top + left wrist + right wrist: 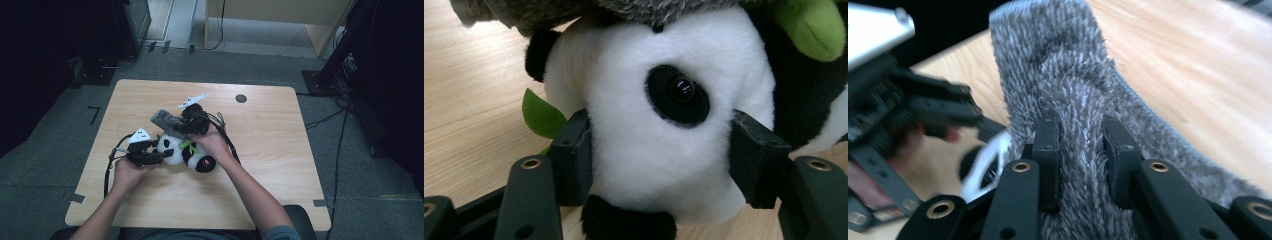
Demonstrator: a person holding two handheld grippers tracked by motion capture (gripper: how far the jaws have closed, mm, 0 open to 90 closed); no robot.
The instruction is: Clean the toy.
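grey fuzzy cloth is pinched tight in the right gripper, just above the panda lying on its side on the table. left gripper squeezes the panda's white head, so the cloth sits right over the head.

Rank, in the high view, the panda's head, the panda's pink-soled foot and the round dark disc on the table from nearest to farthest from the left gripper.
1. Panda's head: between the left gripper's fingers.
2. Pink-soled foot: at the toy's right end, by the person's right hand.
3. Dark disc: near the table's far edge.
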